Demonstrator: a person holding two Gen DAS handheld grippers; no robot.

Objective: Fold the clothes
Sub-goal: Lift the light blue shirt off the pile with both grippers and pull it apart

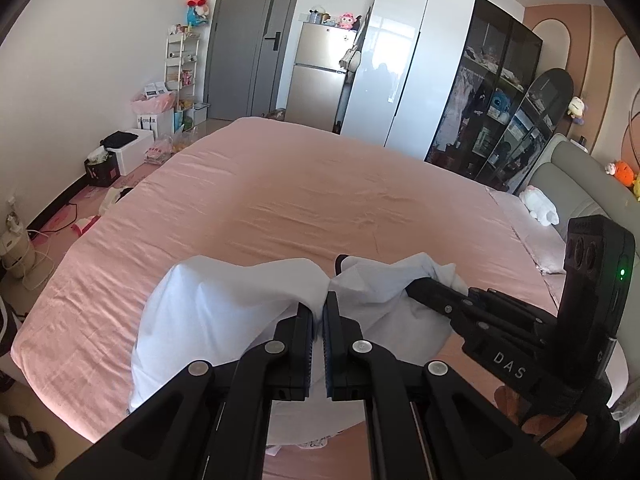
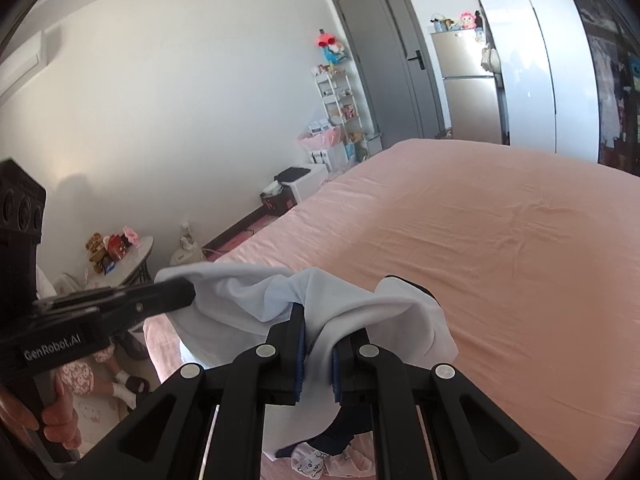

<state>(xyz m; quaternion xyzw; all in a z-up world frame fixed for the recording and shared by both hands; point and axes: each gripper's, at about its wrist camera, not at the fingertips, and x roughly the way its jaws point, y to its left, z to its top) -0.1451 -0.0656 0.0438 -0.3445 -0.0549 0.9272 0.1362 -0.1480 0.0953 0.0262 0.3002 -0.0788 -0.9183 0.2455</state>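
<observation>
A pale blue-white garment (image 1: pixel 208 312) hangs over the near part of the pink bed (image 1: pixel 280 200), held up between both grippers. My left gripper (image 1: pixel 325 300) is shut on a bunched edge of the cloth, which drapes down on either side of its jaws. The right gripper (image 1: pixel 420 284) comes in from the right in that view, its tips buried in the same cloth. In the right wrist view, my right gripper (image 2: pixel 318 320) is shut on a fold of the garment (image 2: pixel 360 312), and the left gripper (image 2: pixel 188 292) pinches its other end at the left.
The pink bed (image 2: pixel 500 240) spreads wide beyond the garment. More clothes (image 2: pixel 320 460) lie at the bed's near edge. A bedside table (image 2: pixel 132 260), boxes (image 1: pixel 132 152) and a shelf (image 1: pixel 182 72) line the left wall. A fridge (image 1: pixel 320 76) and wardrobe (image 1: pixel 400 60) stand behind.
</observation>
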